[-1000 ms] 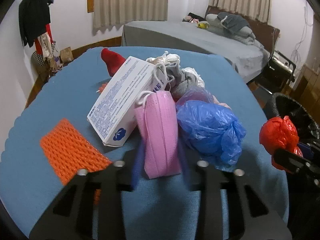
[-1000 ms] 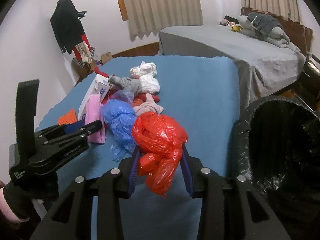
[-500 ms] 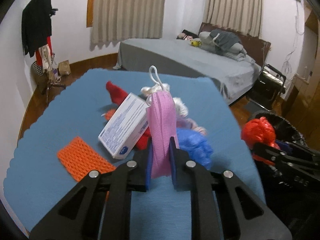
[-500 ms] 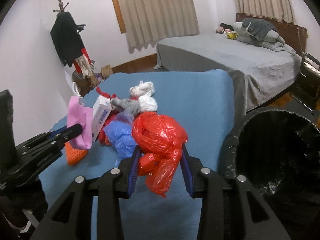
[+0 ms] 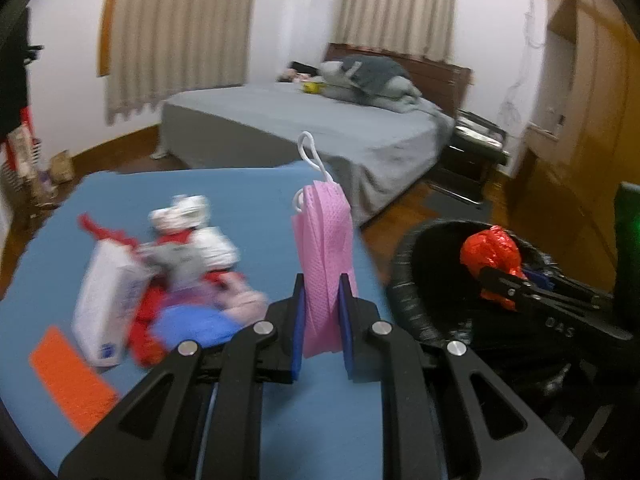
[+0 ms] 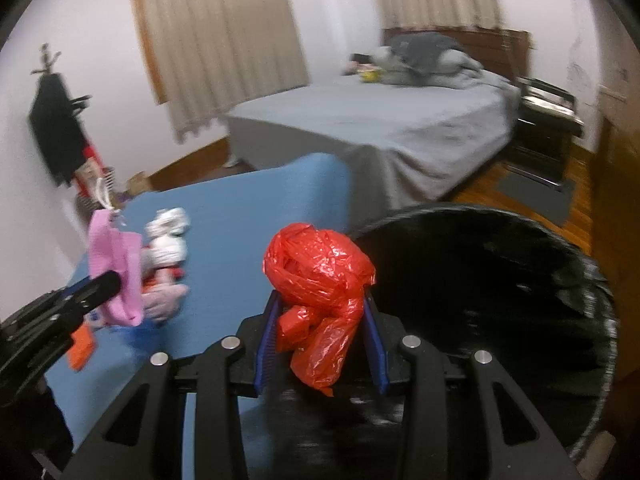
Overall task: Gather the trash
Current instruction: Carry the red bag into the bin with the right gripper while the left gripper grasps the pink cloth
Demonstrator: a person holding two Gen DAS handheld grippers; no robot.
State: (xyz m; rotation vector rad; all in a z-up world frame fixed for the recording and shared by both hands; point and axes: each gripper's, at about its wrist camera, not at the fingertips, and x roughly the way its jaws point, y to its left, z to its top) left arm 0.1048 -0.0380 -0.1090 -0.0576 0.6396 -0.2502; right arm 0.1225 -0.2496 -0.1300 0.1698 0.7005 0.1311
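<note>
My left gripper (image 5: 322, 300) is shut on a pink face mask (image 5: 325, 256) and holds it upright above the right edge of the blue table (image 5: 248, 196). My right gripper (image 6: 320, 320) is shut on a crumpled red plastic bag (image 6: 318, 276) and holds it over the near rim of the black-lined trash bin (image 6: 500, 292). The bin also shows in the left wrist view (image 5: 424, 280), with the red bag (image 5: 490, 252) above it. The pink mask shows at the left of the right wrist view (image 6: 116, 264).
A blurred pile stays on the table: a white box (image 5: 106, 304), a blue plastic bag (image 5: 196, 326), white and grey cloth (image 5: 188, 240), red pieces, an orange mesh (image 5: 68, 376). A grey bed (image 5: 320, 124) stands behind. A wooden cabinet (image 5: 580, 160) is at right.
Both grippers have swung right toward the bin. The left one took hold of the pink mask and lifted it off the table. The red bag now hangs over the bin's rim.
</note>
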